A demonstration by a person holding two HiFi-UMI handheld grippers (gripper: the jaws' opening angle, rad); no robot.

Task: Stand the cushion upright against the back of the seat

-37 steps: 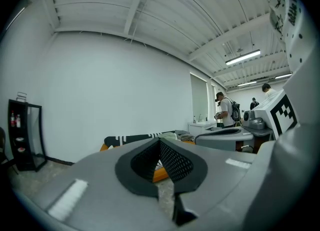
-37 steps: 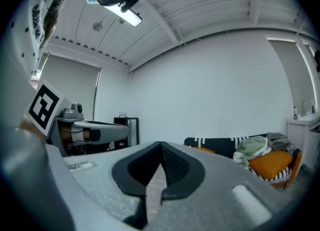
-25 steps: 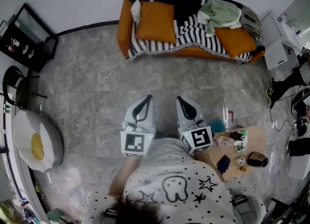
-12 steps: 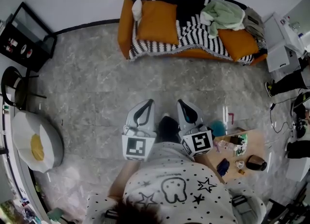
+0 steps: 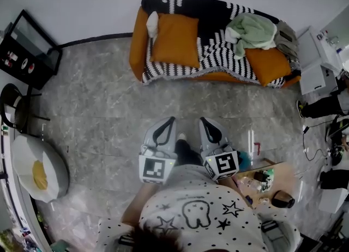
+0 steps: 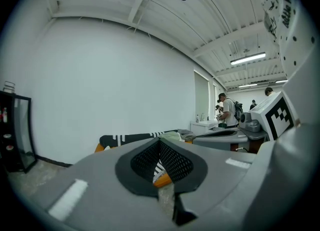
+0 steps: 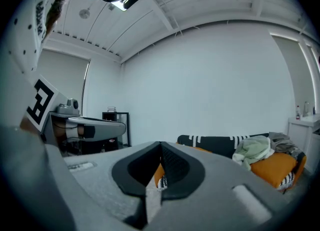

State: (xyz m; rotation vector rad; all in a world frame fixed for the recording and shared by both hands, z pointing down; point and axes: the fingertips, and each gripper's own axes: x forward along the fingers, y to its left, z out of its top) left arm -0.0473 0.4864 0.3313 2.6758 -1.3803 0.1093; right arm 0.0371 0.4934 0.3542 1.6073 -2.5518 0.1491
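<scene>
1. Shows the left gripper (image 5: pixel 170 119) over the grey tiled floor (image 5: pixel 103 98), fingers closed tip to tip with nothing between them.
2. Shows the right gripper (image 5: pixel 202 119) just beside it, likewise pinched together and empty.
3. Places both grippers well apart from the orange sofa (image 5: pixel 137 43), pointing towards it.
4. Locates the orange cushion (image 5: pixel 175 39) at the seat's left end in the head view, on the black-and-white striped throw (image 5: pixel 221 54) near the armrest; leaves undecided whether flat or leaning on the backrest.
5. Marks a pale green cloth (image 5: pixel 251 27) bunched toward the right end of the backrest, touching a second orange cushion (image 5: pixel 265 63) at the seat's right end.
</scene>
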